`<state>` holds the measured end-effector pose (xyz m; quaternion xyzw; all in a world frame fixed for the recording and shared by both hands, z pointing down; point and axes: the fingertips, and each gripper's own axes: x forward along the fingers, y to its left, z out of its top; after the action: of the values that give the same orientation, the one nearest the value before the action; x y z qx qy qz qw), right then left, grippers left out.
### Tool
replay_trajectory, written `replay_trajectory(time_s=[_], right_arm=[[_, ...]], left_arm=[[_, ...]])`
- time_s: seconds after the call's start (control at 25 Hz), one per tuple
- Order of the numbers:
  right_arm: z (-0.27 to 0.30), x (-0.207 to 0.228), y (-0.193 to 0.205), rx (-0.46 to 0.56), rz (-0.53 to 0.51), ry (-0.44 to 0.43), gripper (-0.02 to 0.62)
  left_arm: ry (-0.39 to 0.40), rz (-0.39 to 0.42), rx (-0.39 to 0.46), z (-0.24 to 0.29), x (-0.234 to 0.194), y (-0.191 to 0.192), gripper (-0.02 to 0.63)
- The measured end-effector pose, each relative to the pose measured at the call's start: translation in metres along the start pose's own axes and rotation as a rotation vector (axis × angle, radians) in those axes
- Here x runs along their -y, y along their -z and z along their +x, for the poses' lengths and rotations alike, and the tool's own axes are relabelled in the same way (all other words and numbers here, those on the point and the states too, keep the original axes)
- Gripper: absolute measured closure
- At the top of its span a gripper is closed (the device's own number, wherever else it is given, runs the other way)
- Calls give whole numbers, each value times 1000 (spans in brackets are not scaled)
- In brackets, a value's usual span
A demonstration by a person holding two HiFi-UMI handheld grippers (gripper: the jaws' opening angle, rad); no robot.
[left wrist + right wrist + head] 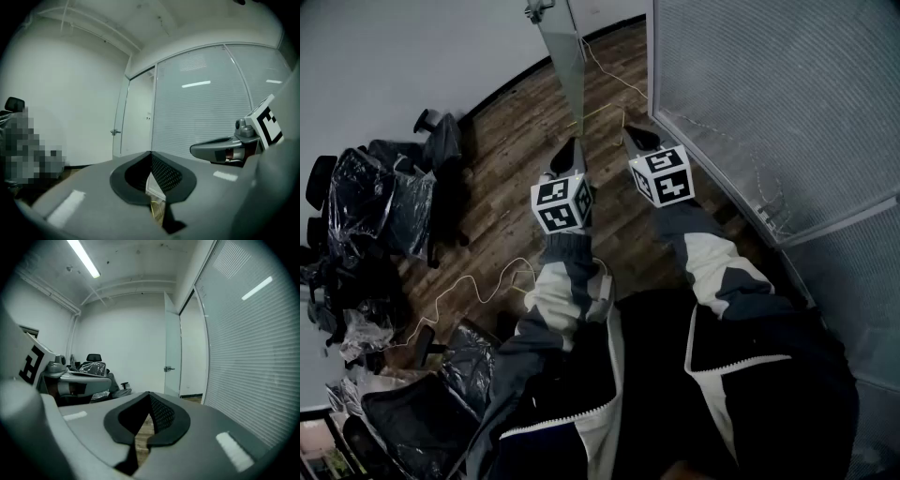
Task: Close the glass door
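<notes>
Holds the left gripper (566,157) and right gripper (639,139) out ahead, side by side and nearly level, noses toward the door (565,70). Presses the fingers (164,174) of each together tip to tip, with nothing between, probably to push with blunt closed tips rather than grasp. Stands well short of the door, touching nothing, so judged to be at the very start, with the reach not yet made.

Finds the door open, beyond a stretch of bare floor (516,141), swung away from the wall (769,94) on the right and out into the room. Lies almost straight ahead of the left gripper and a little to the left of the right one.

Shows as a thin upright pane, long axis vertical, seen nearly edge-on. Turns its free edge, the one with the handle (168,368), toward the grippers, and its far edge toward the doorway beside the wall. Faces left and right across the room. Hard to say through these wide lenses just how far out it is swung. Probably wants a push on the face turned away from the wall.
</notes>
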<state>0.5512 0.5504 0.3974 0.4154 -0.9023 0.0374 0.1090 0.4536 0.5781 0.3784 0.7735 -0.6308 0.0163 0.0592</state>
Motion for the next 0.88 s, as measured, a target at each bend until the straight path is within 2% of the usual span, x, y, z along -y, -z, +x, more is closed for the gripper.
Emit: replay_trajectory(time_s=[0.32,0.88], right_arm=[[10,-5,-1,-2,-6,-4,594],[45,-39,-8,17,-34,-16,591]], left_arm=[[5,0,-19,7,-13,11,604],[19,-20,13,7,-52,7,604]])
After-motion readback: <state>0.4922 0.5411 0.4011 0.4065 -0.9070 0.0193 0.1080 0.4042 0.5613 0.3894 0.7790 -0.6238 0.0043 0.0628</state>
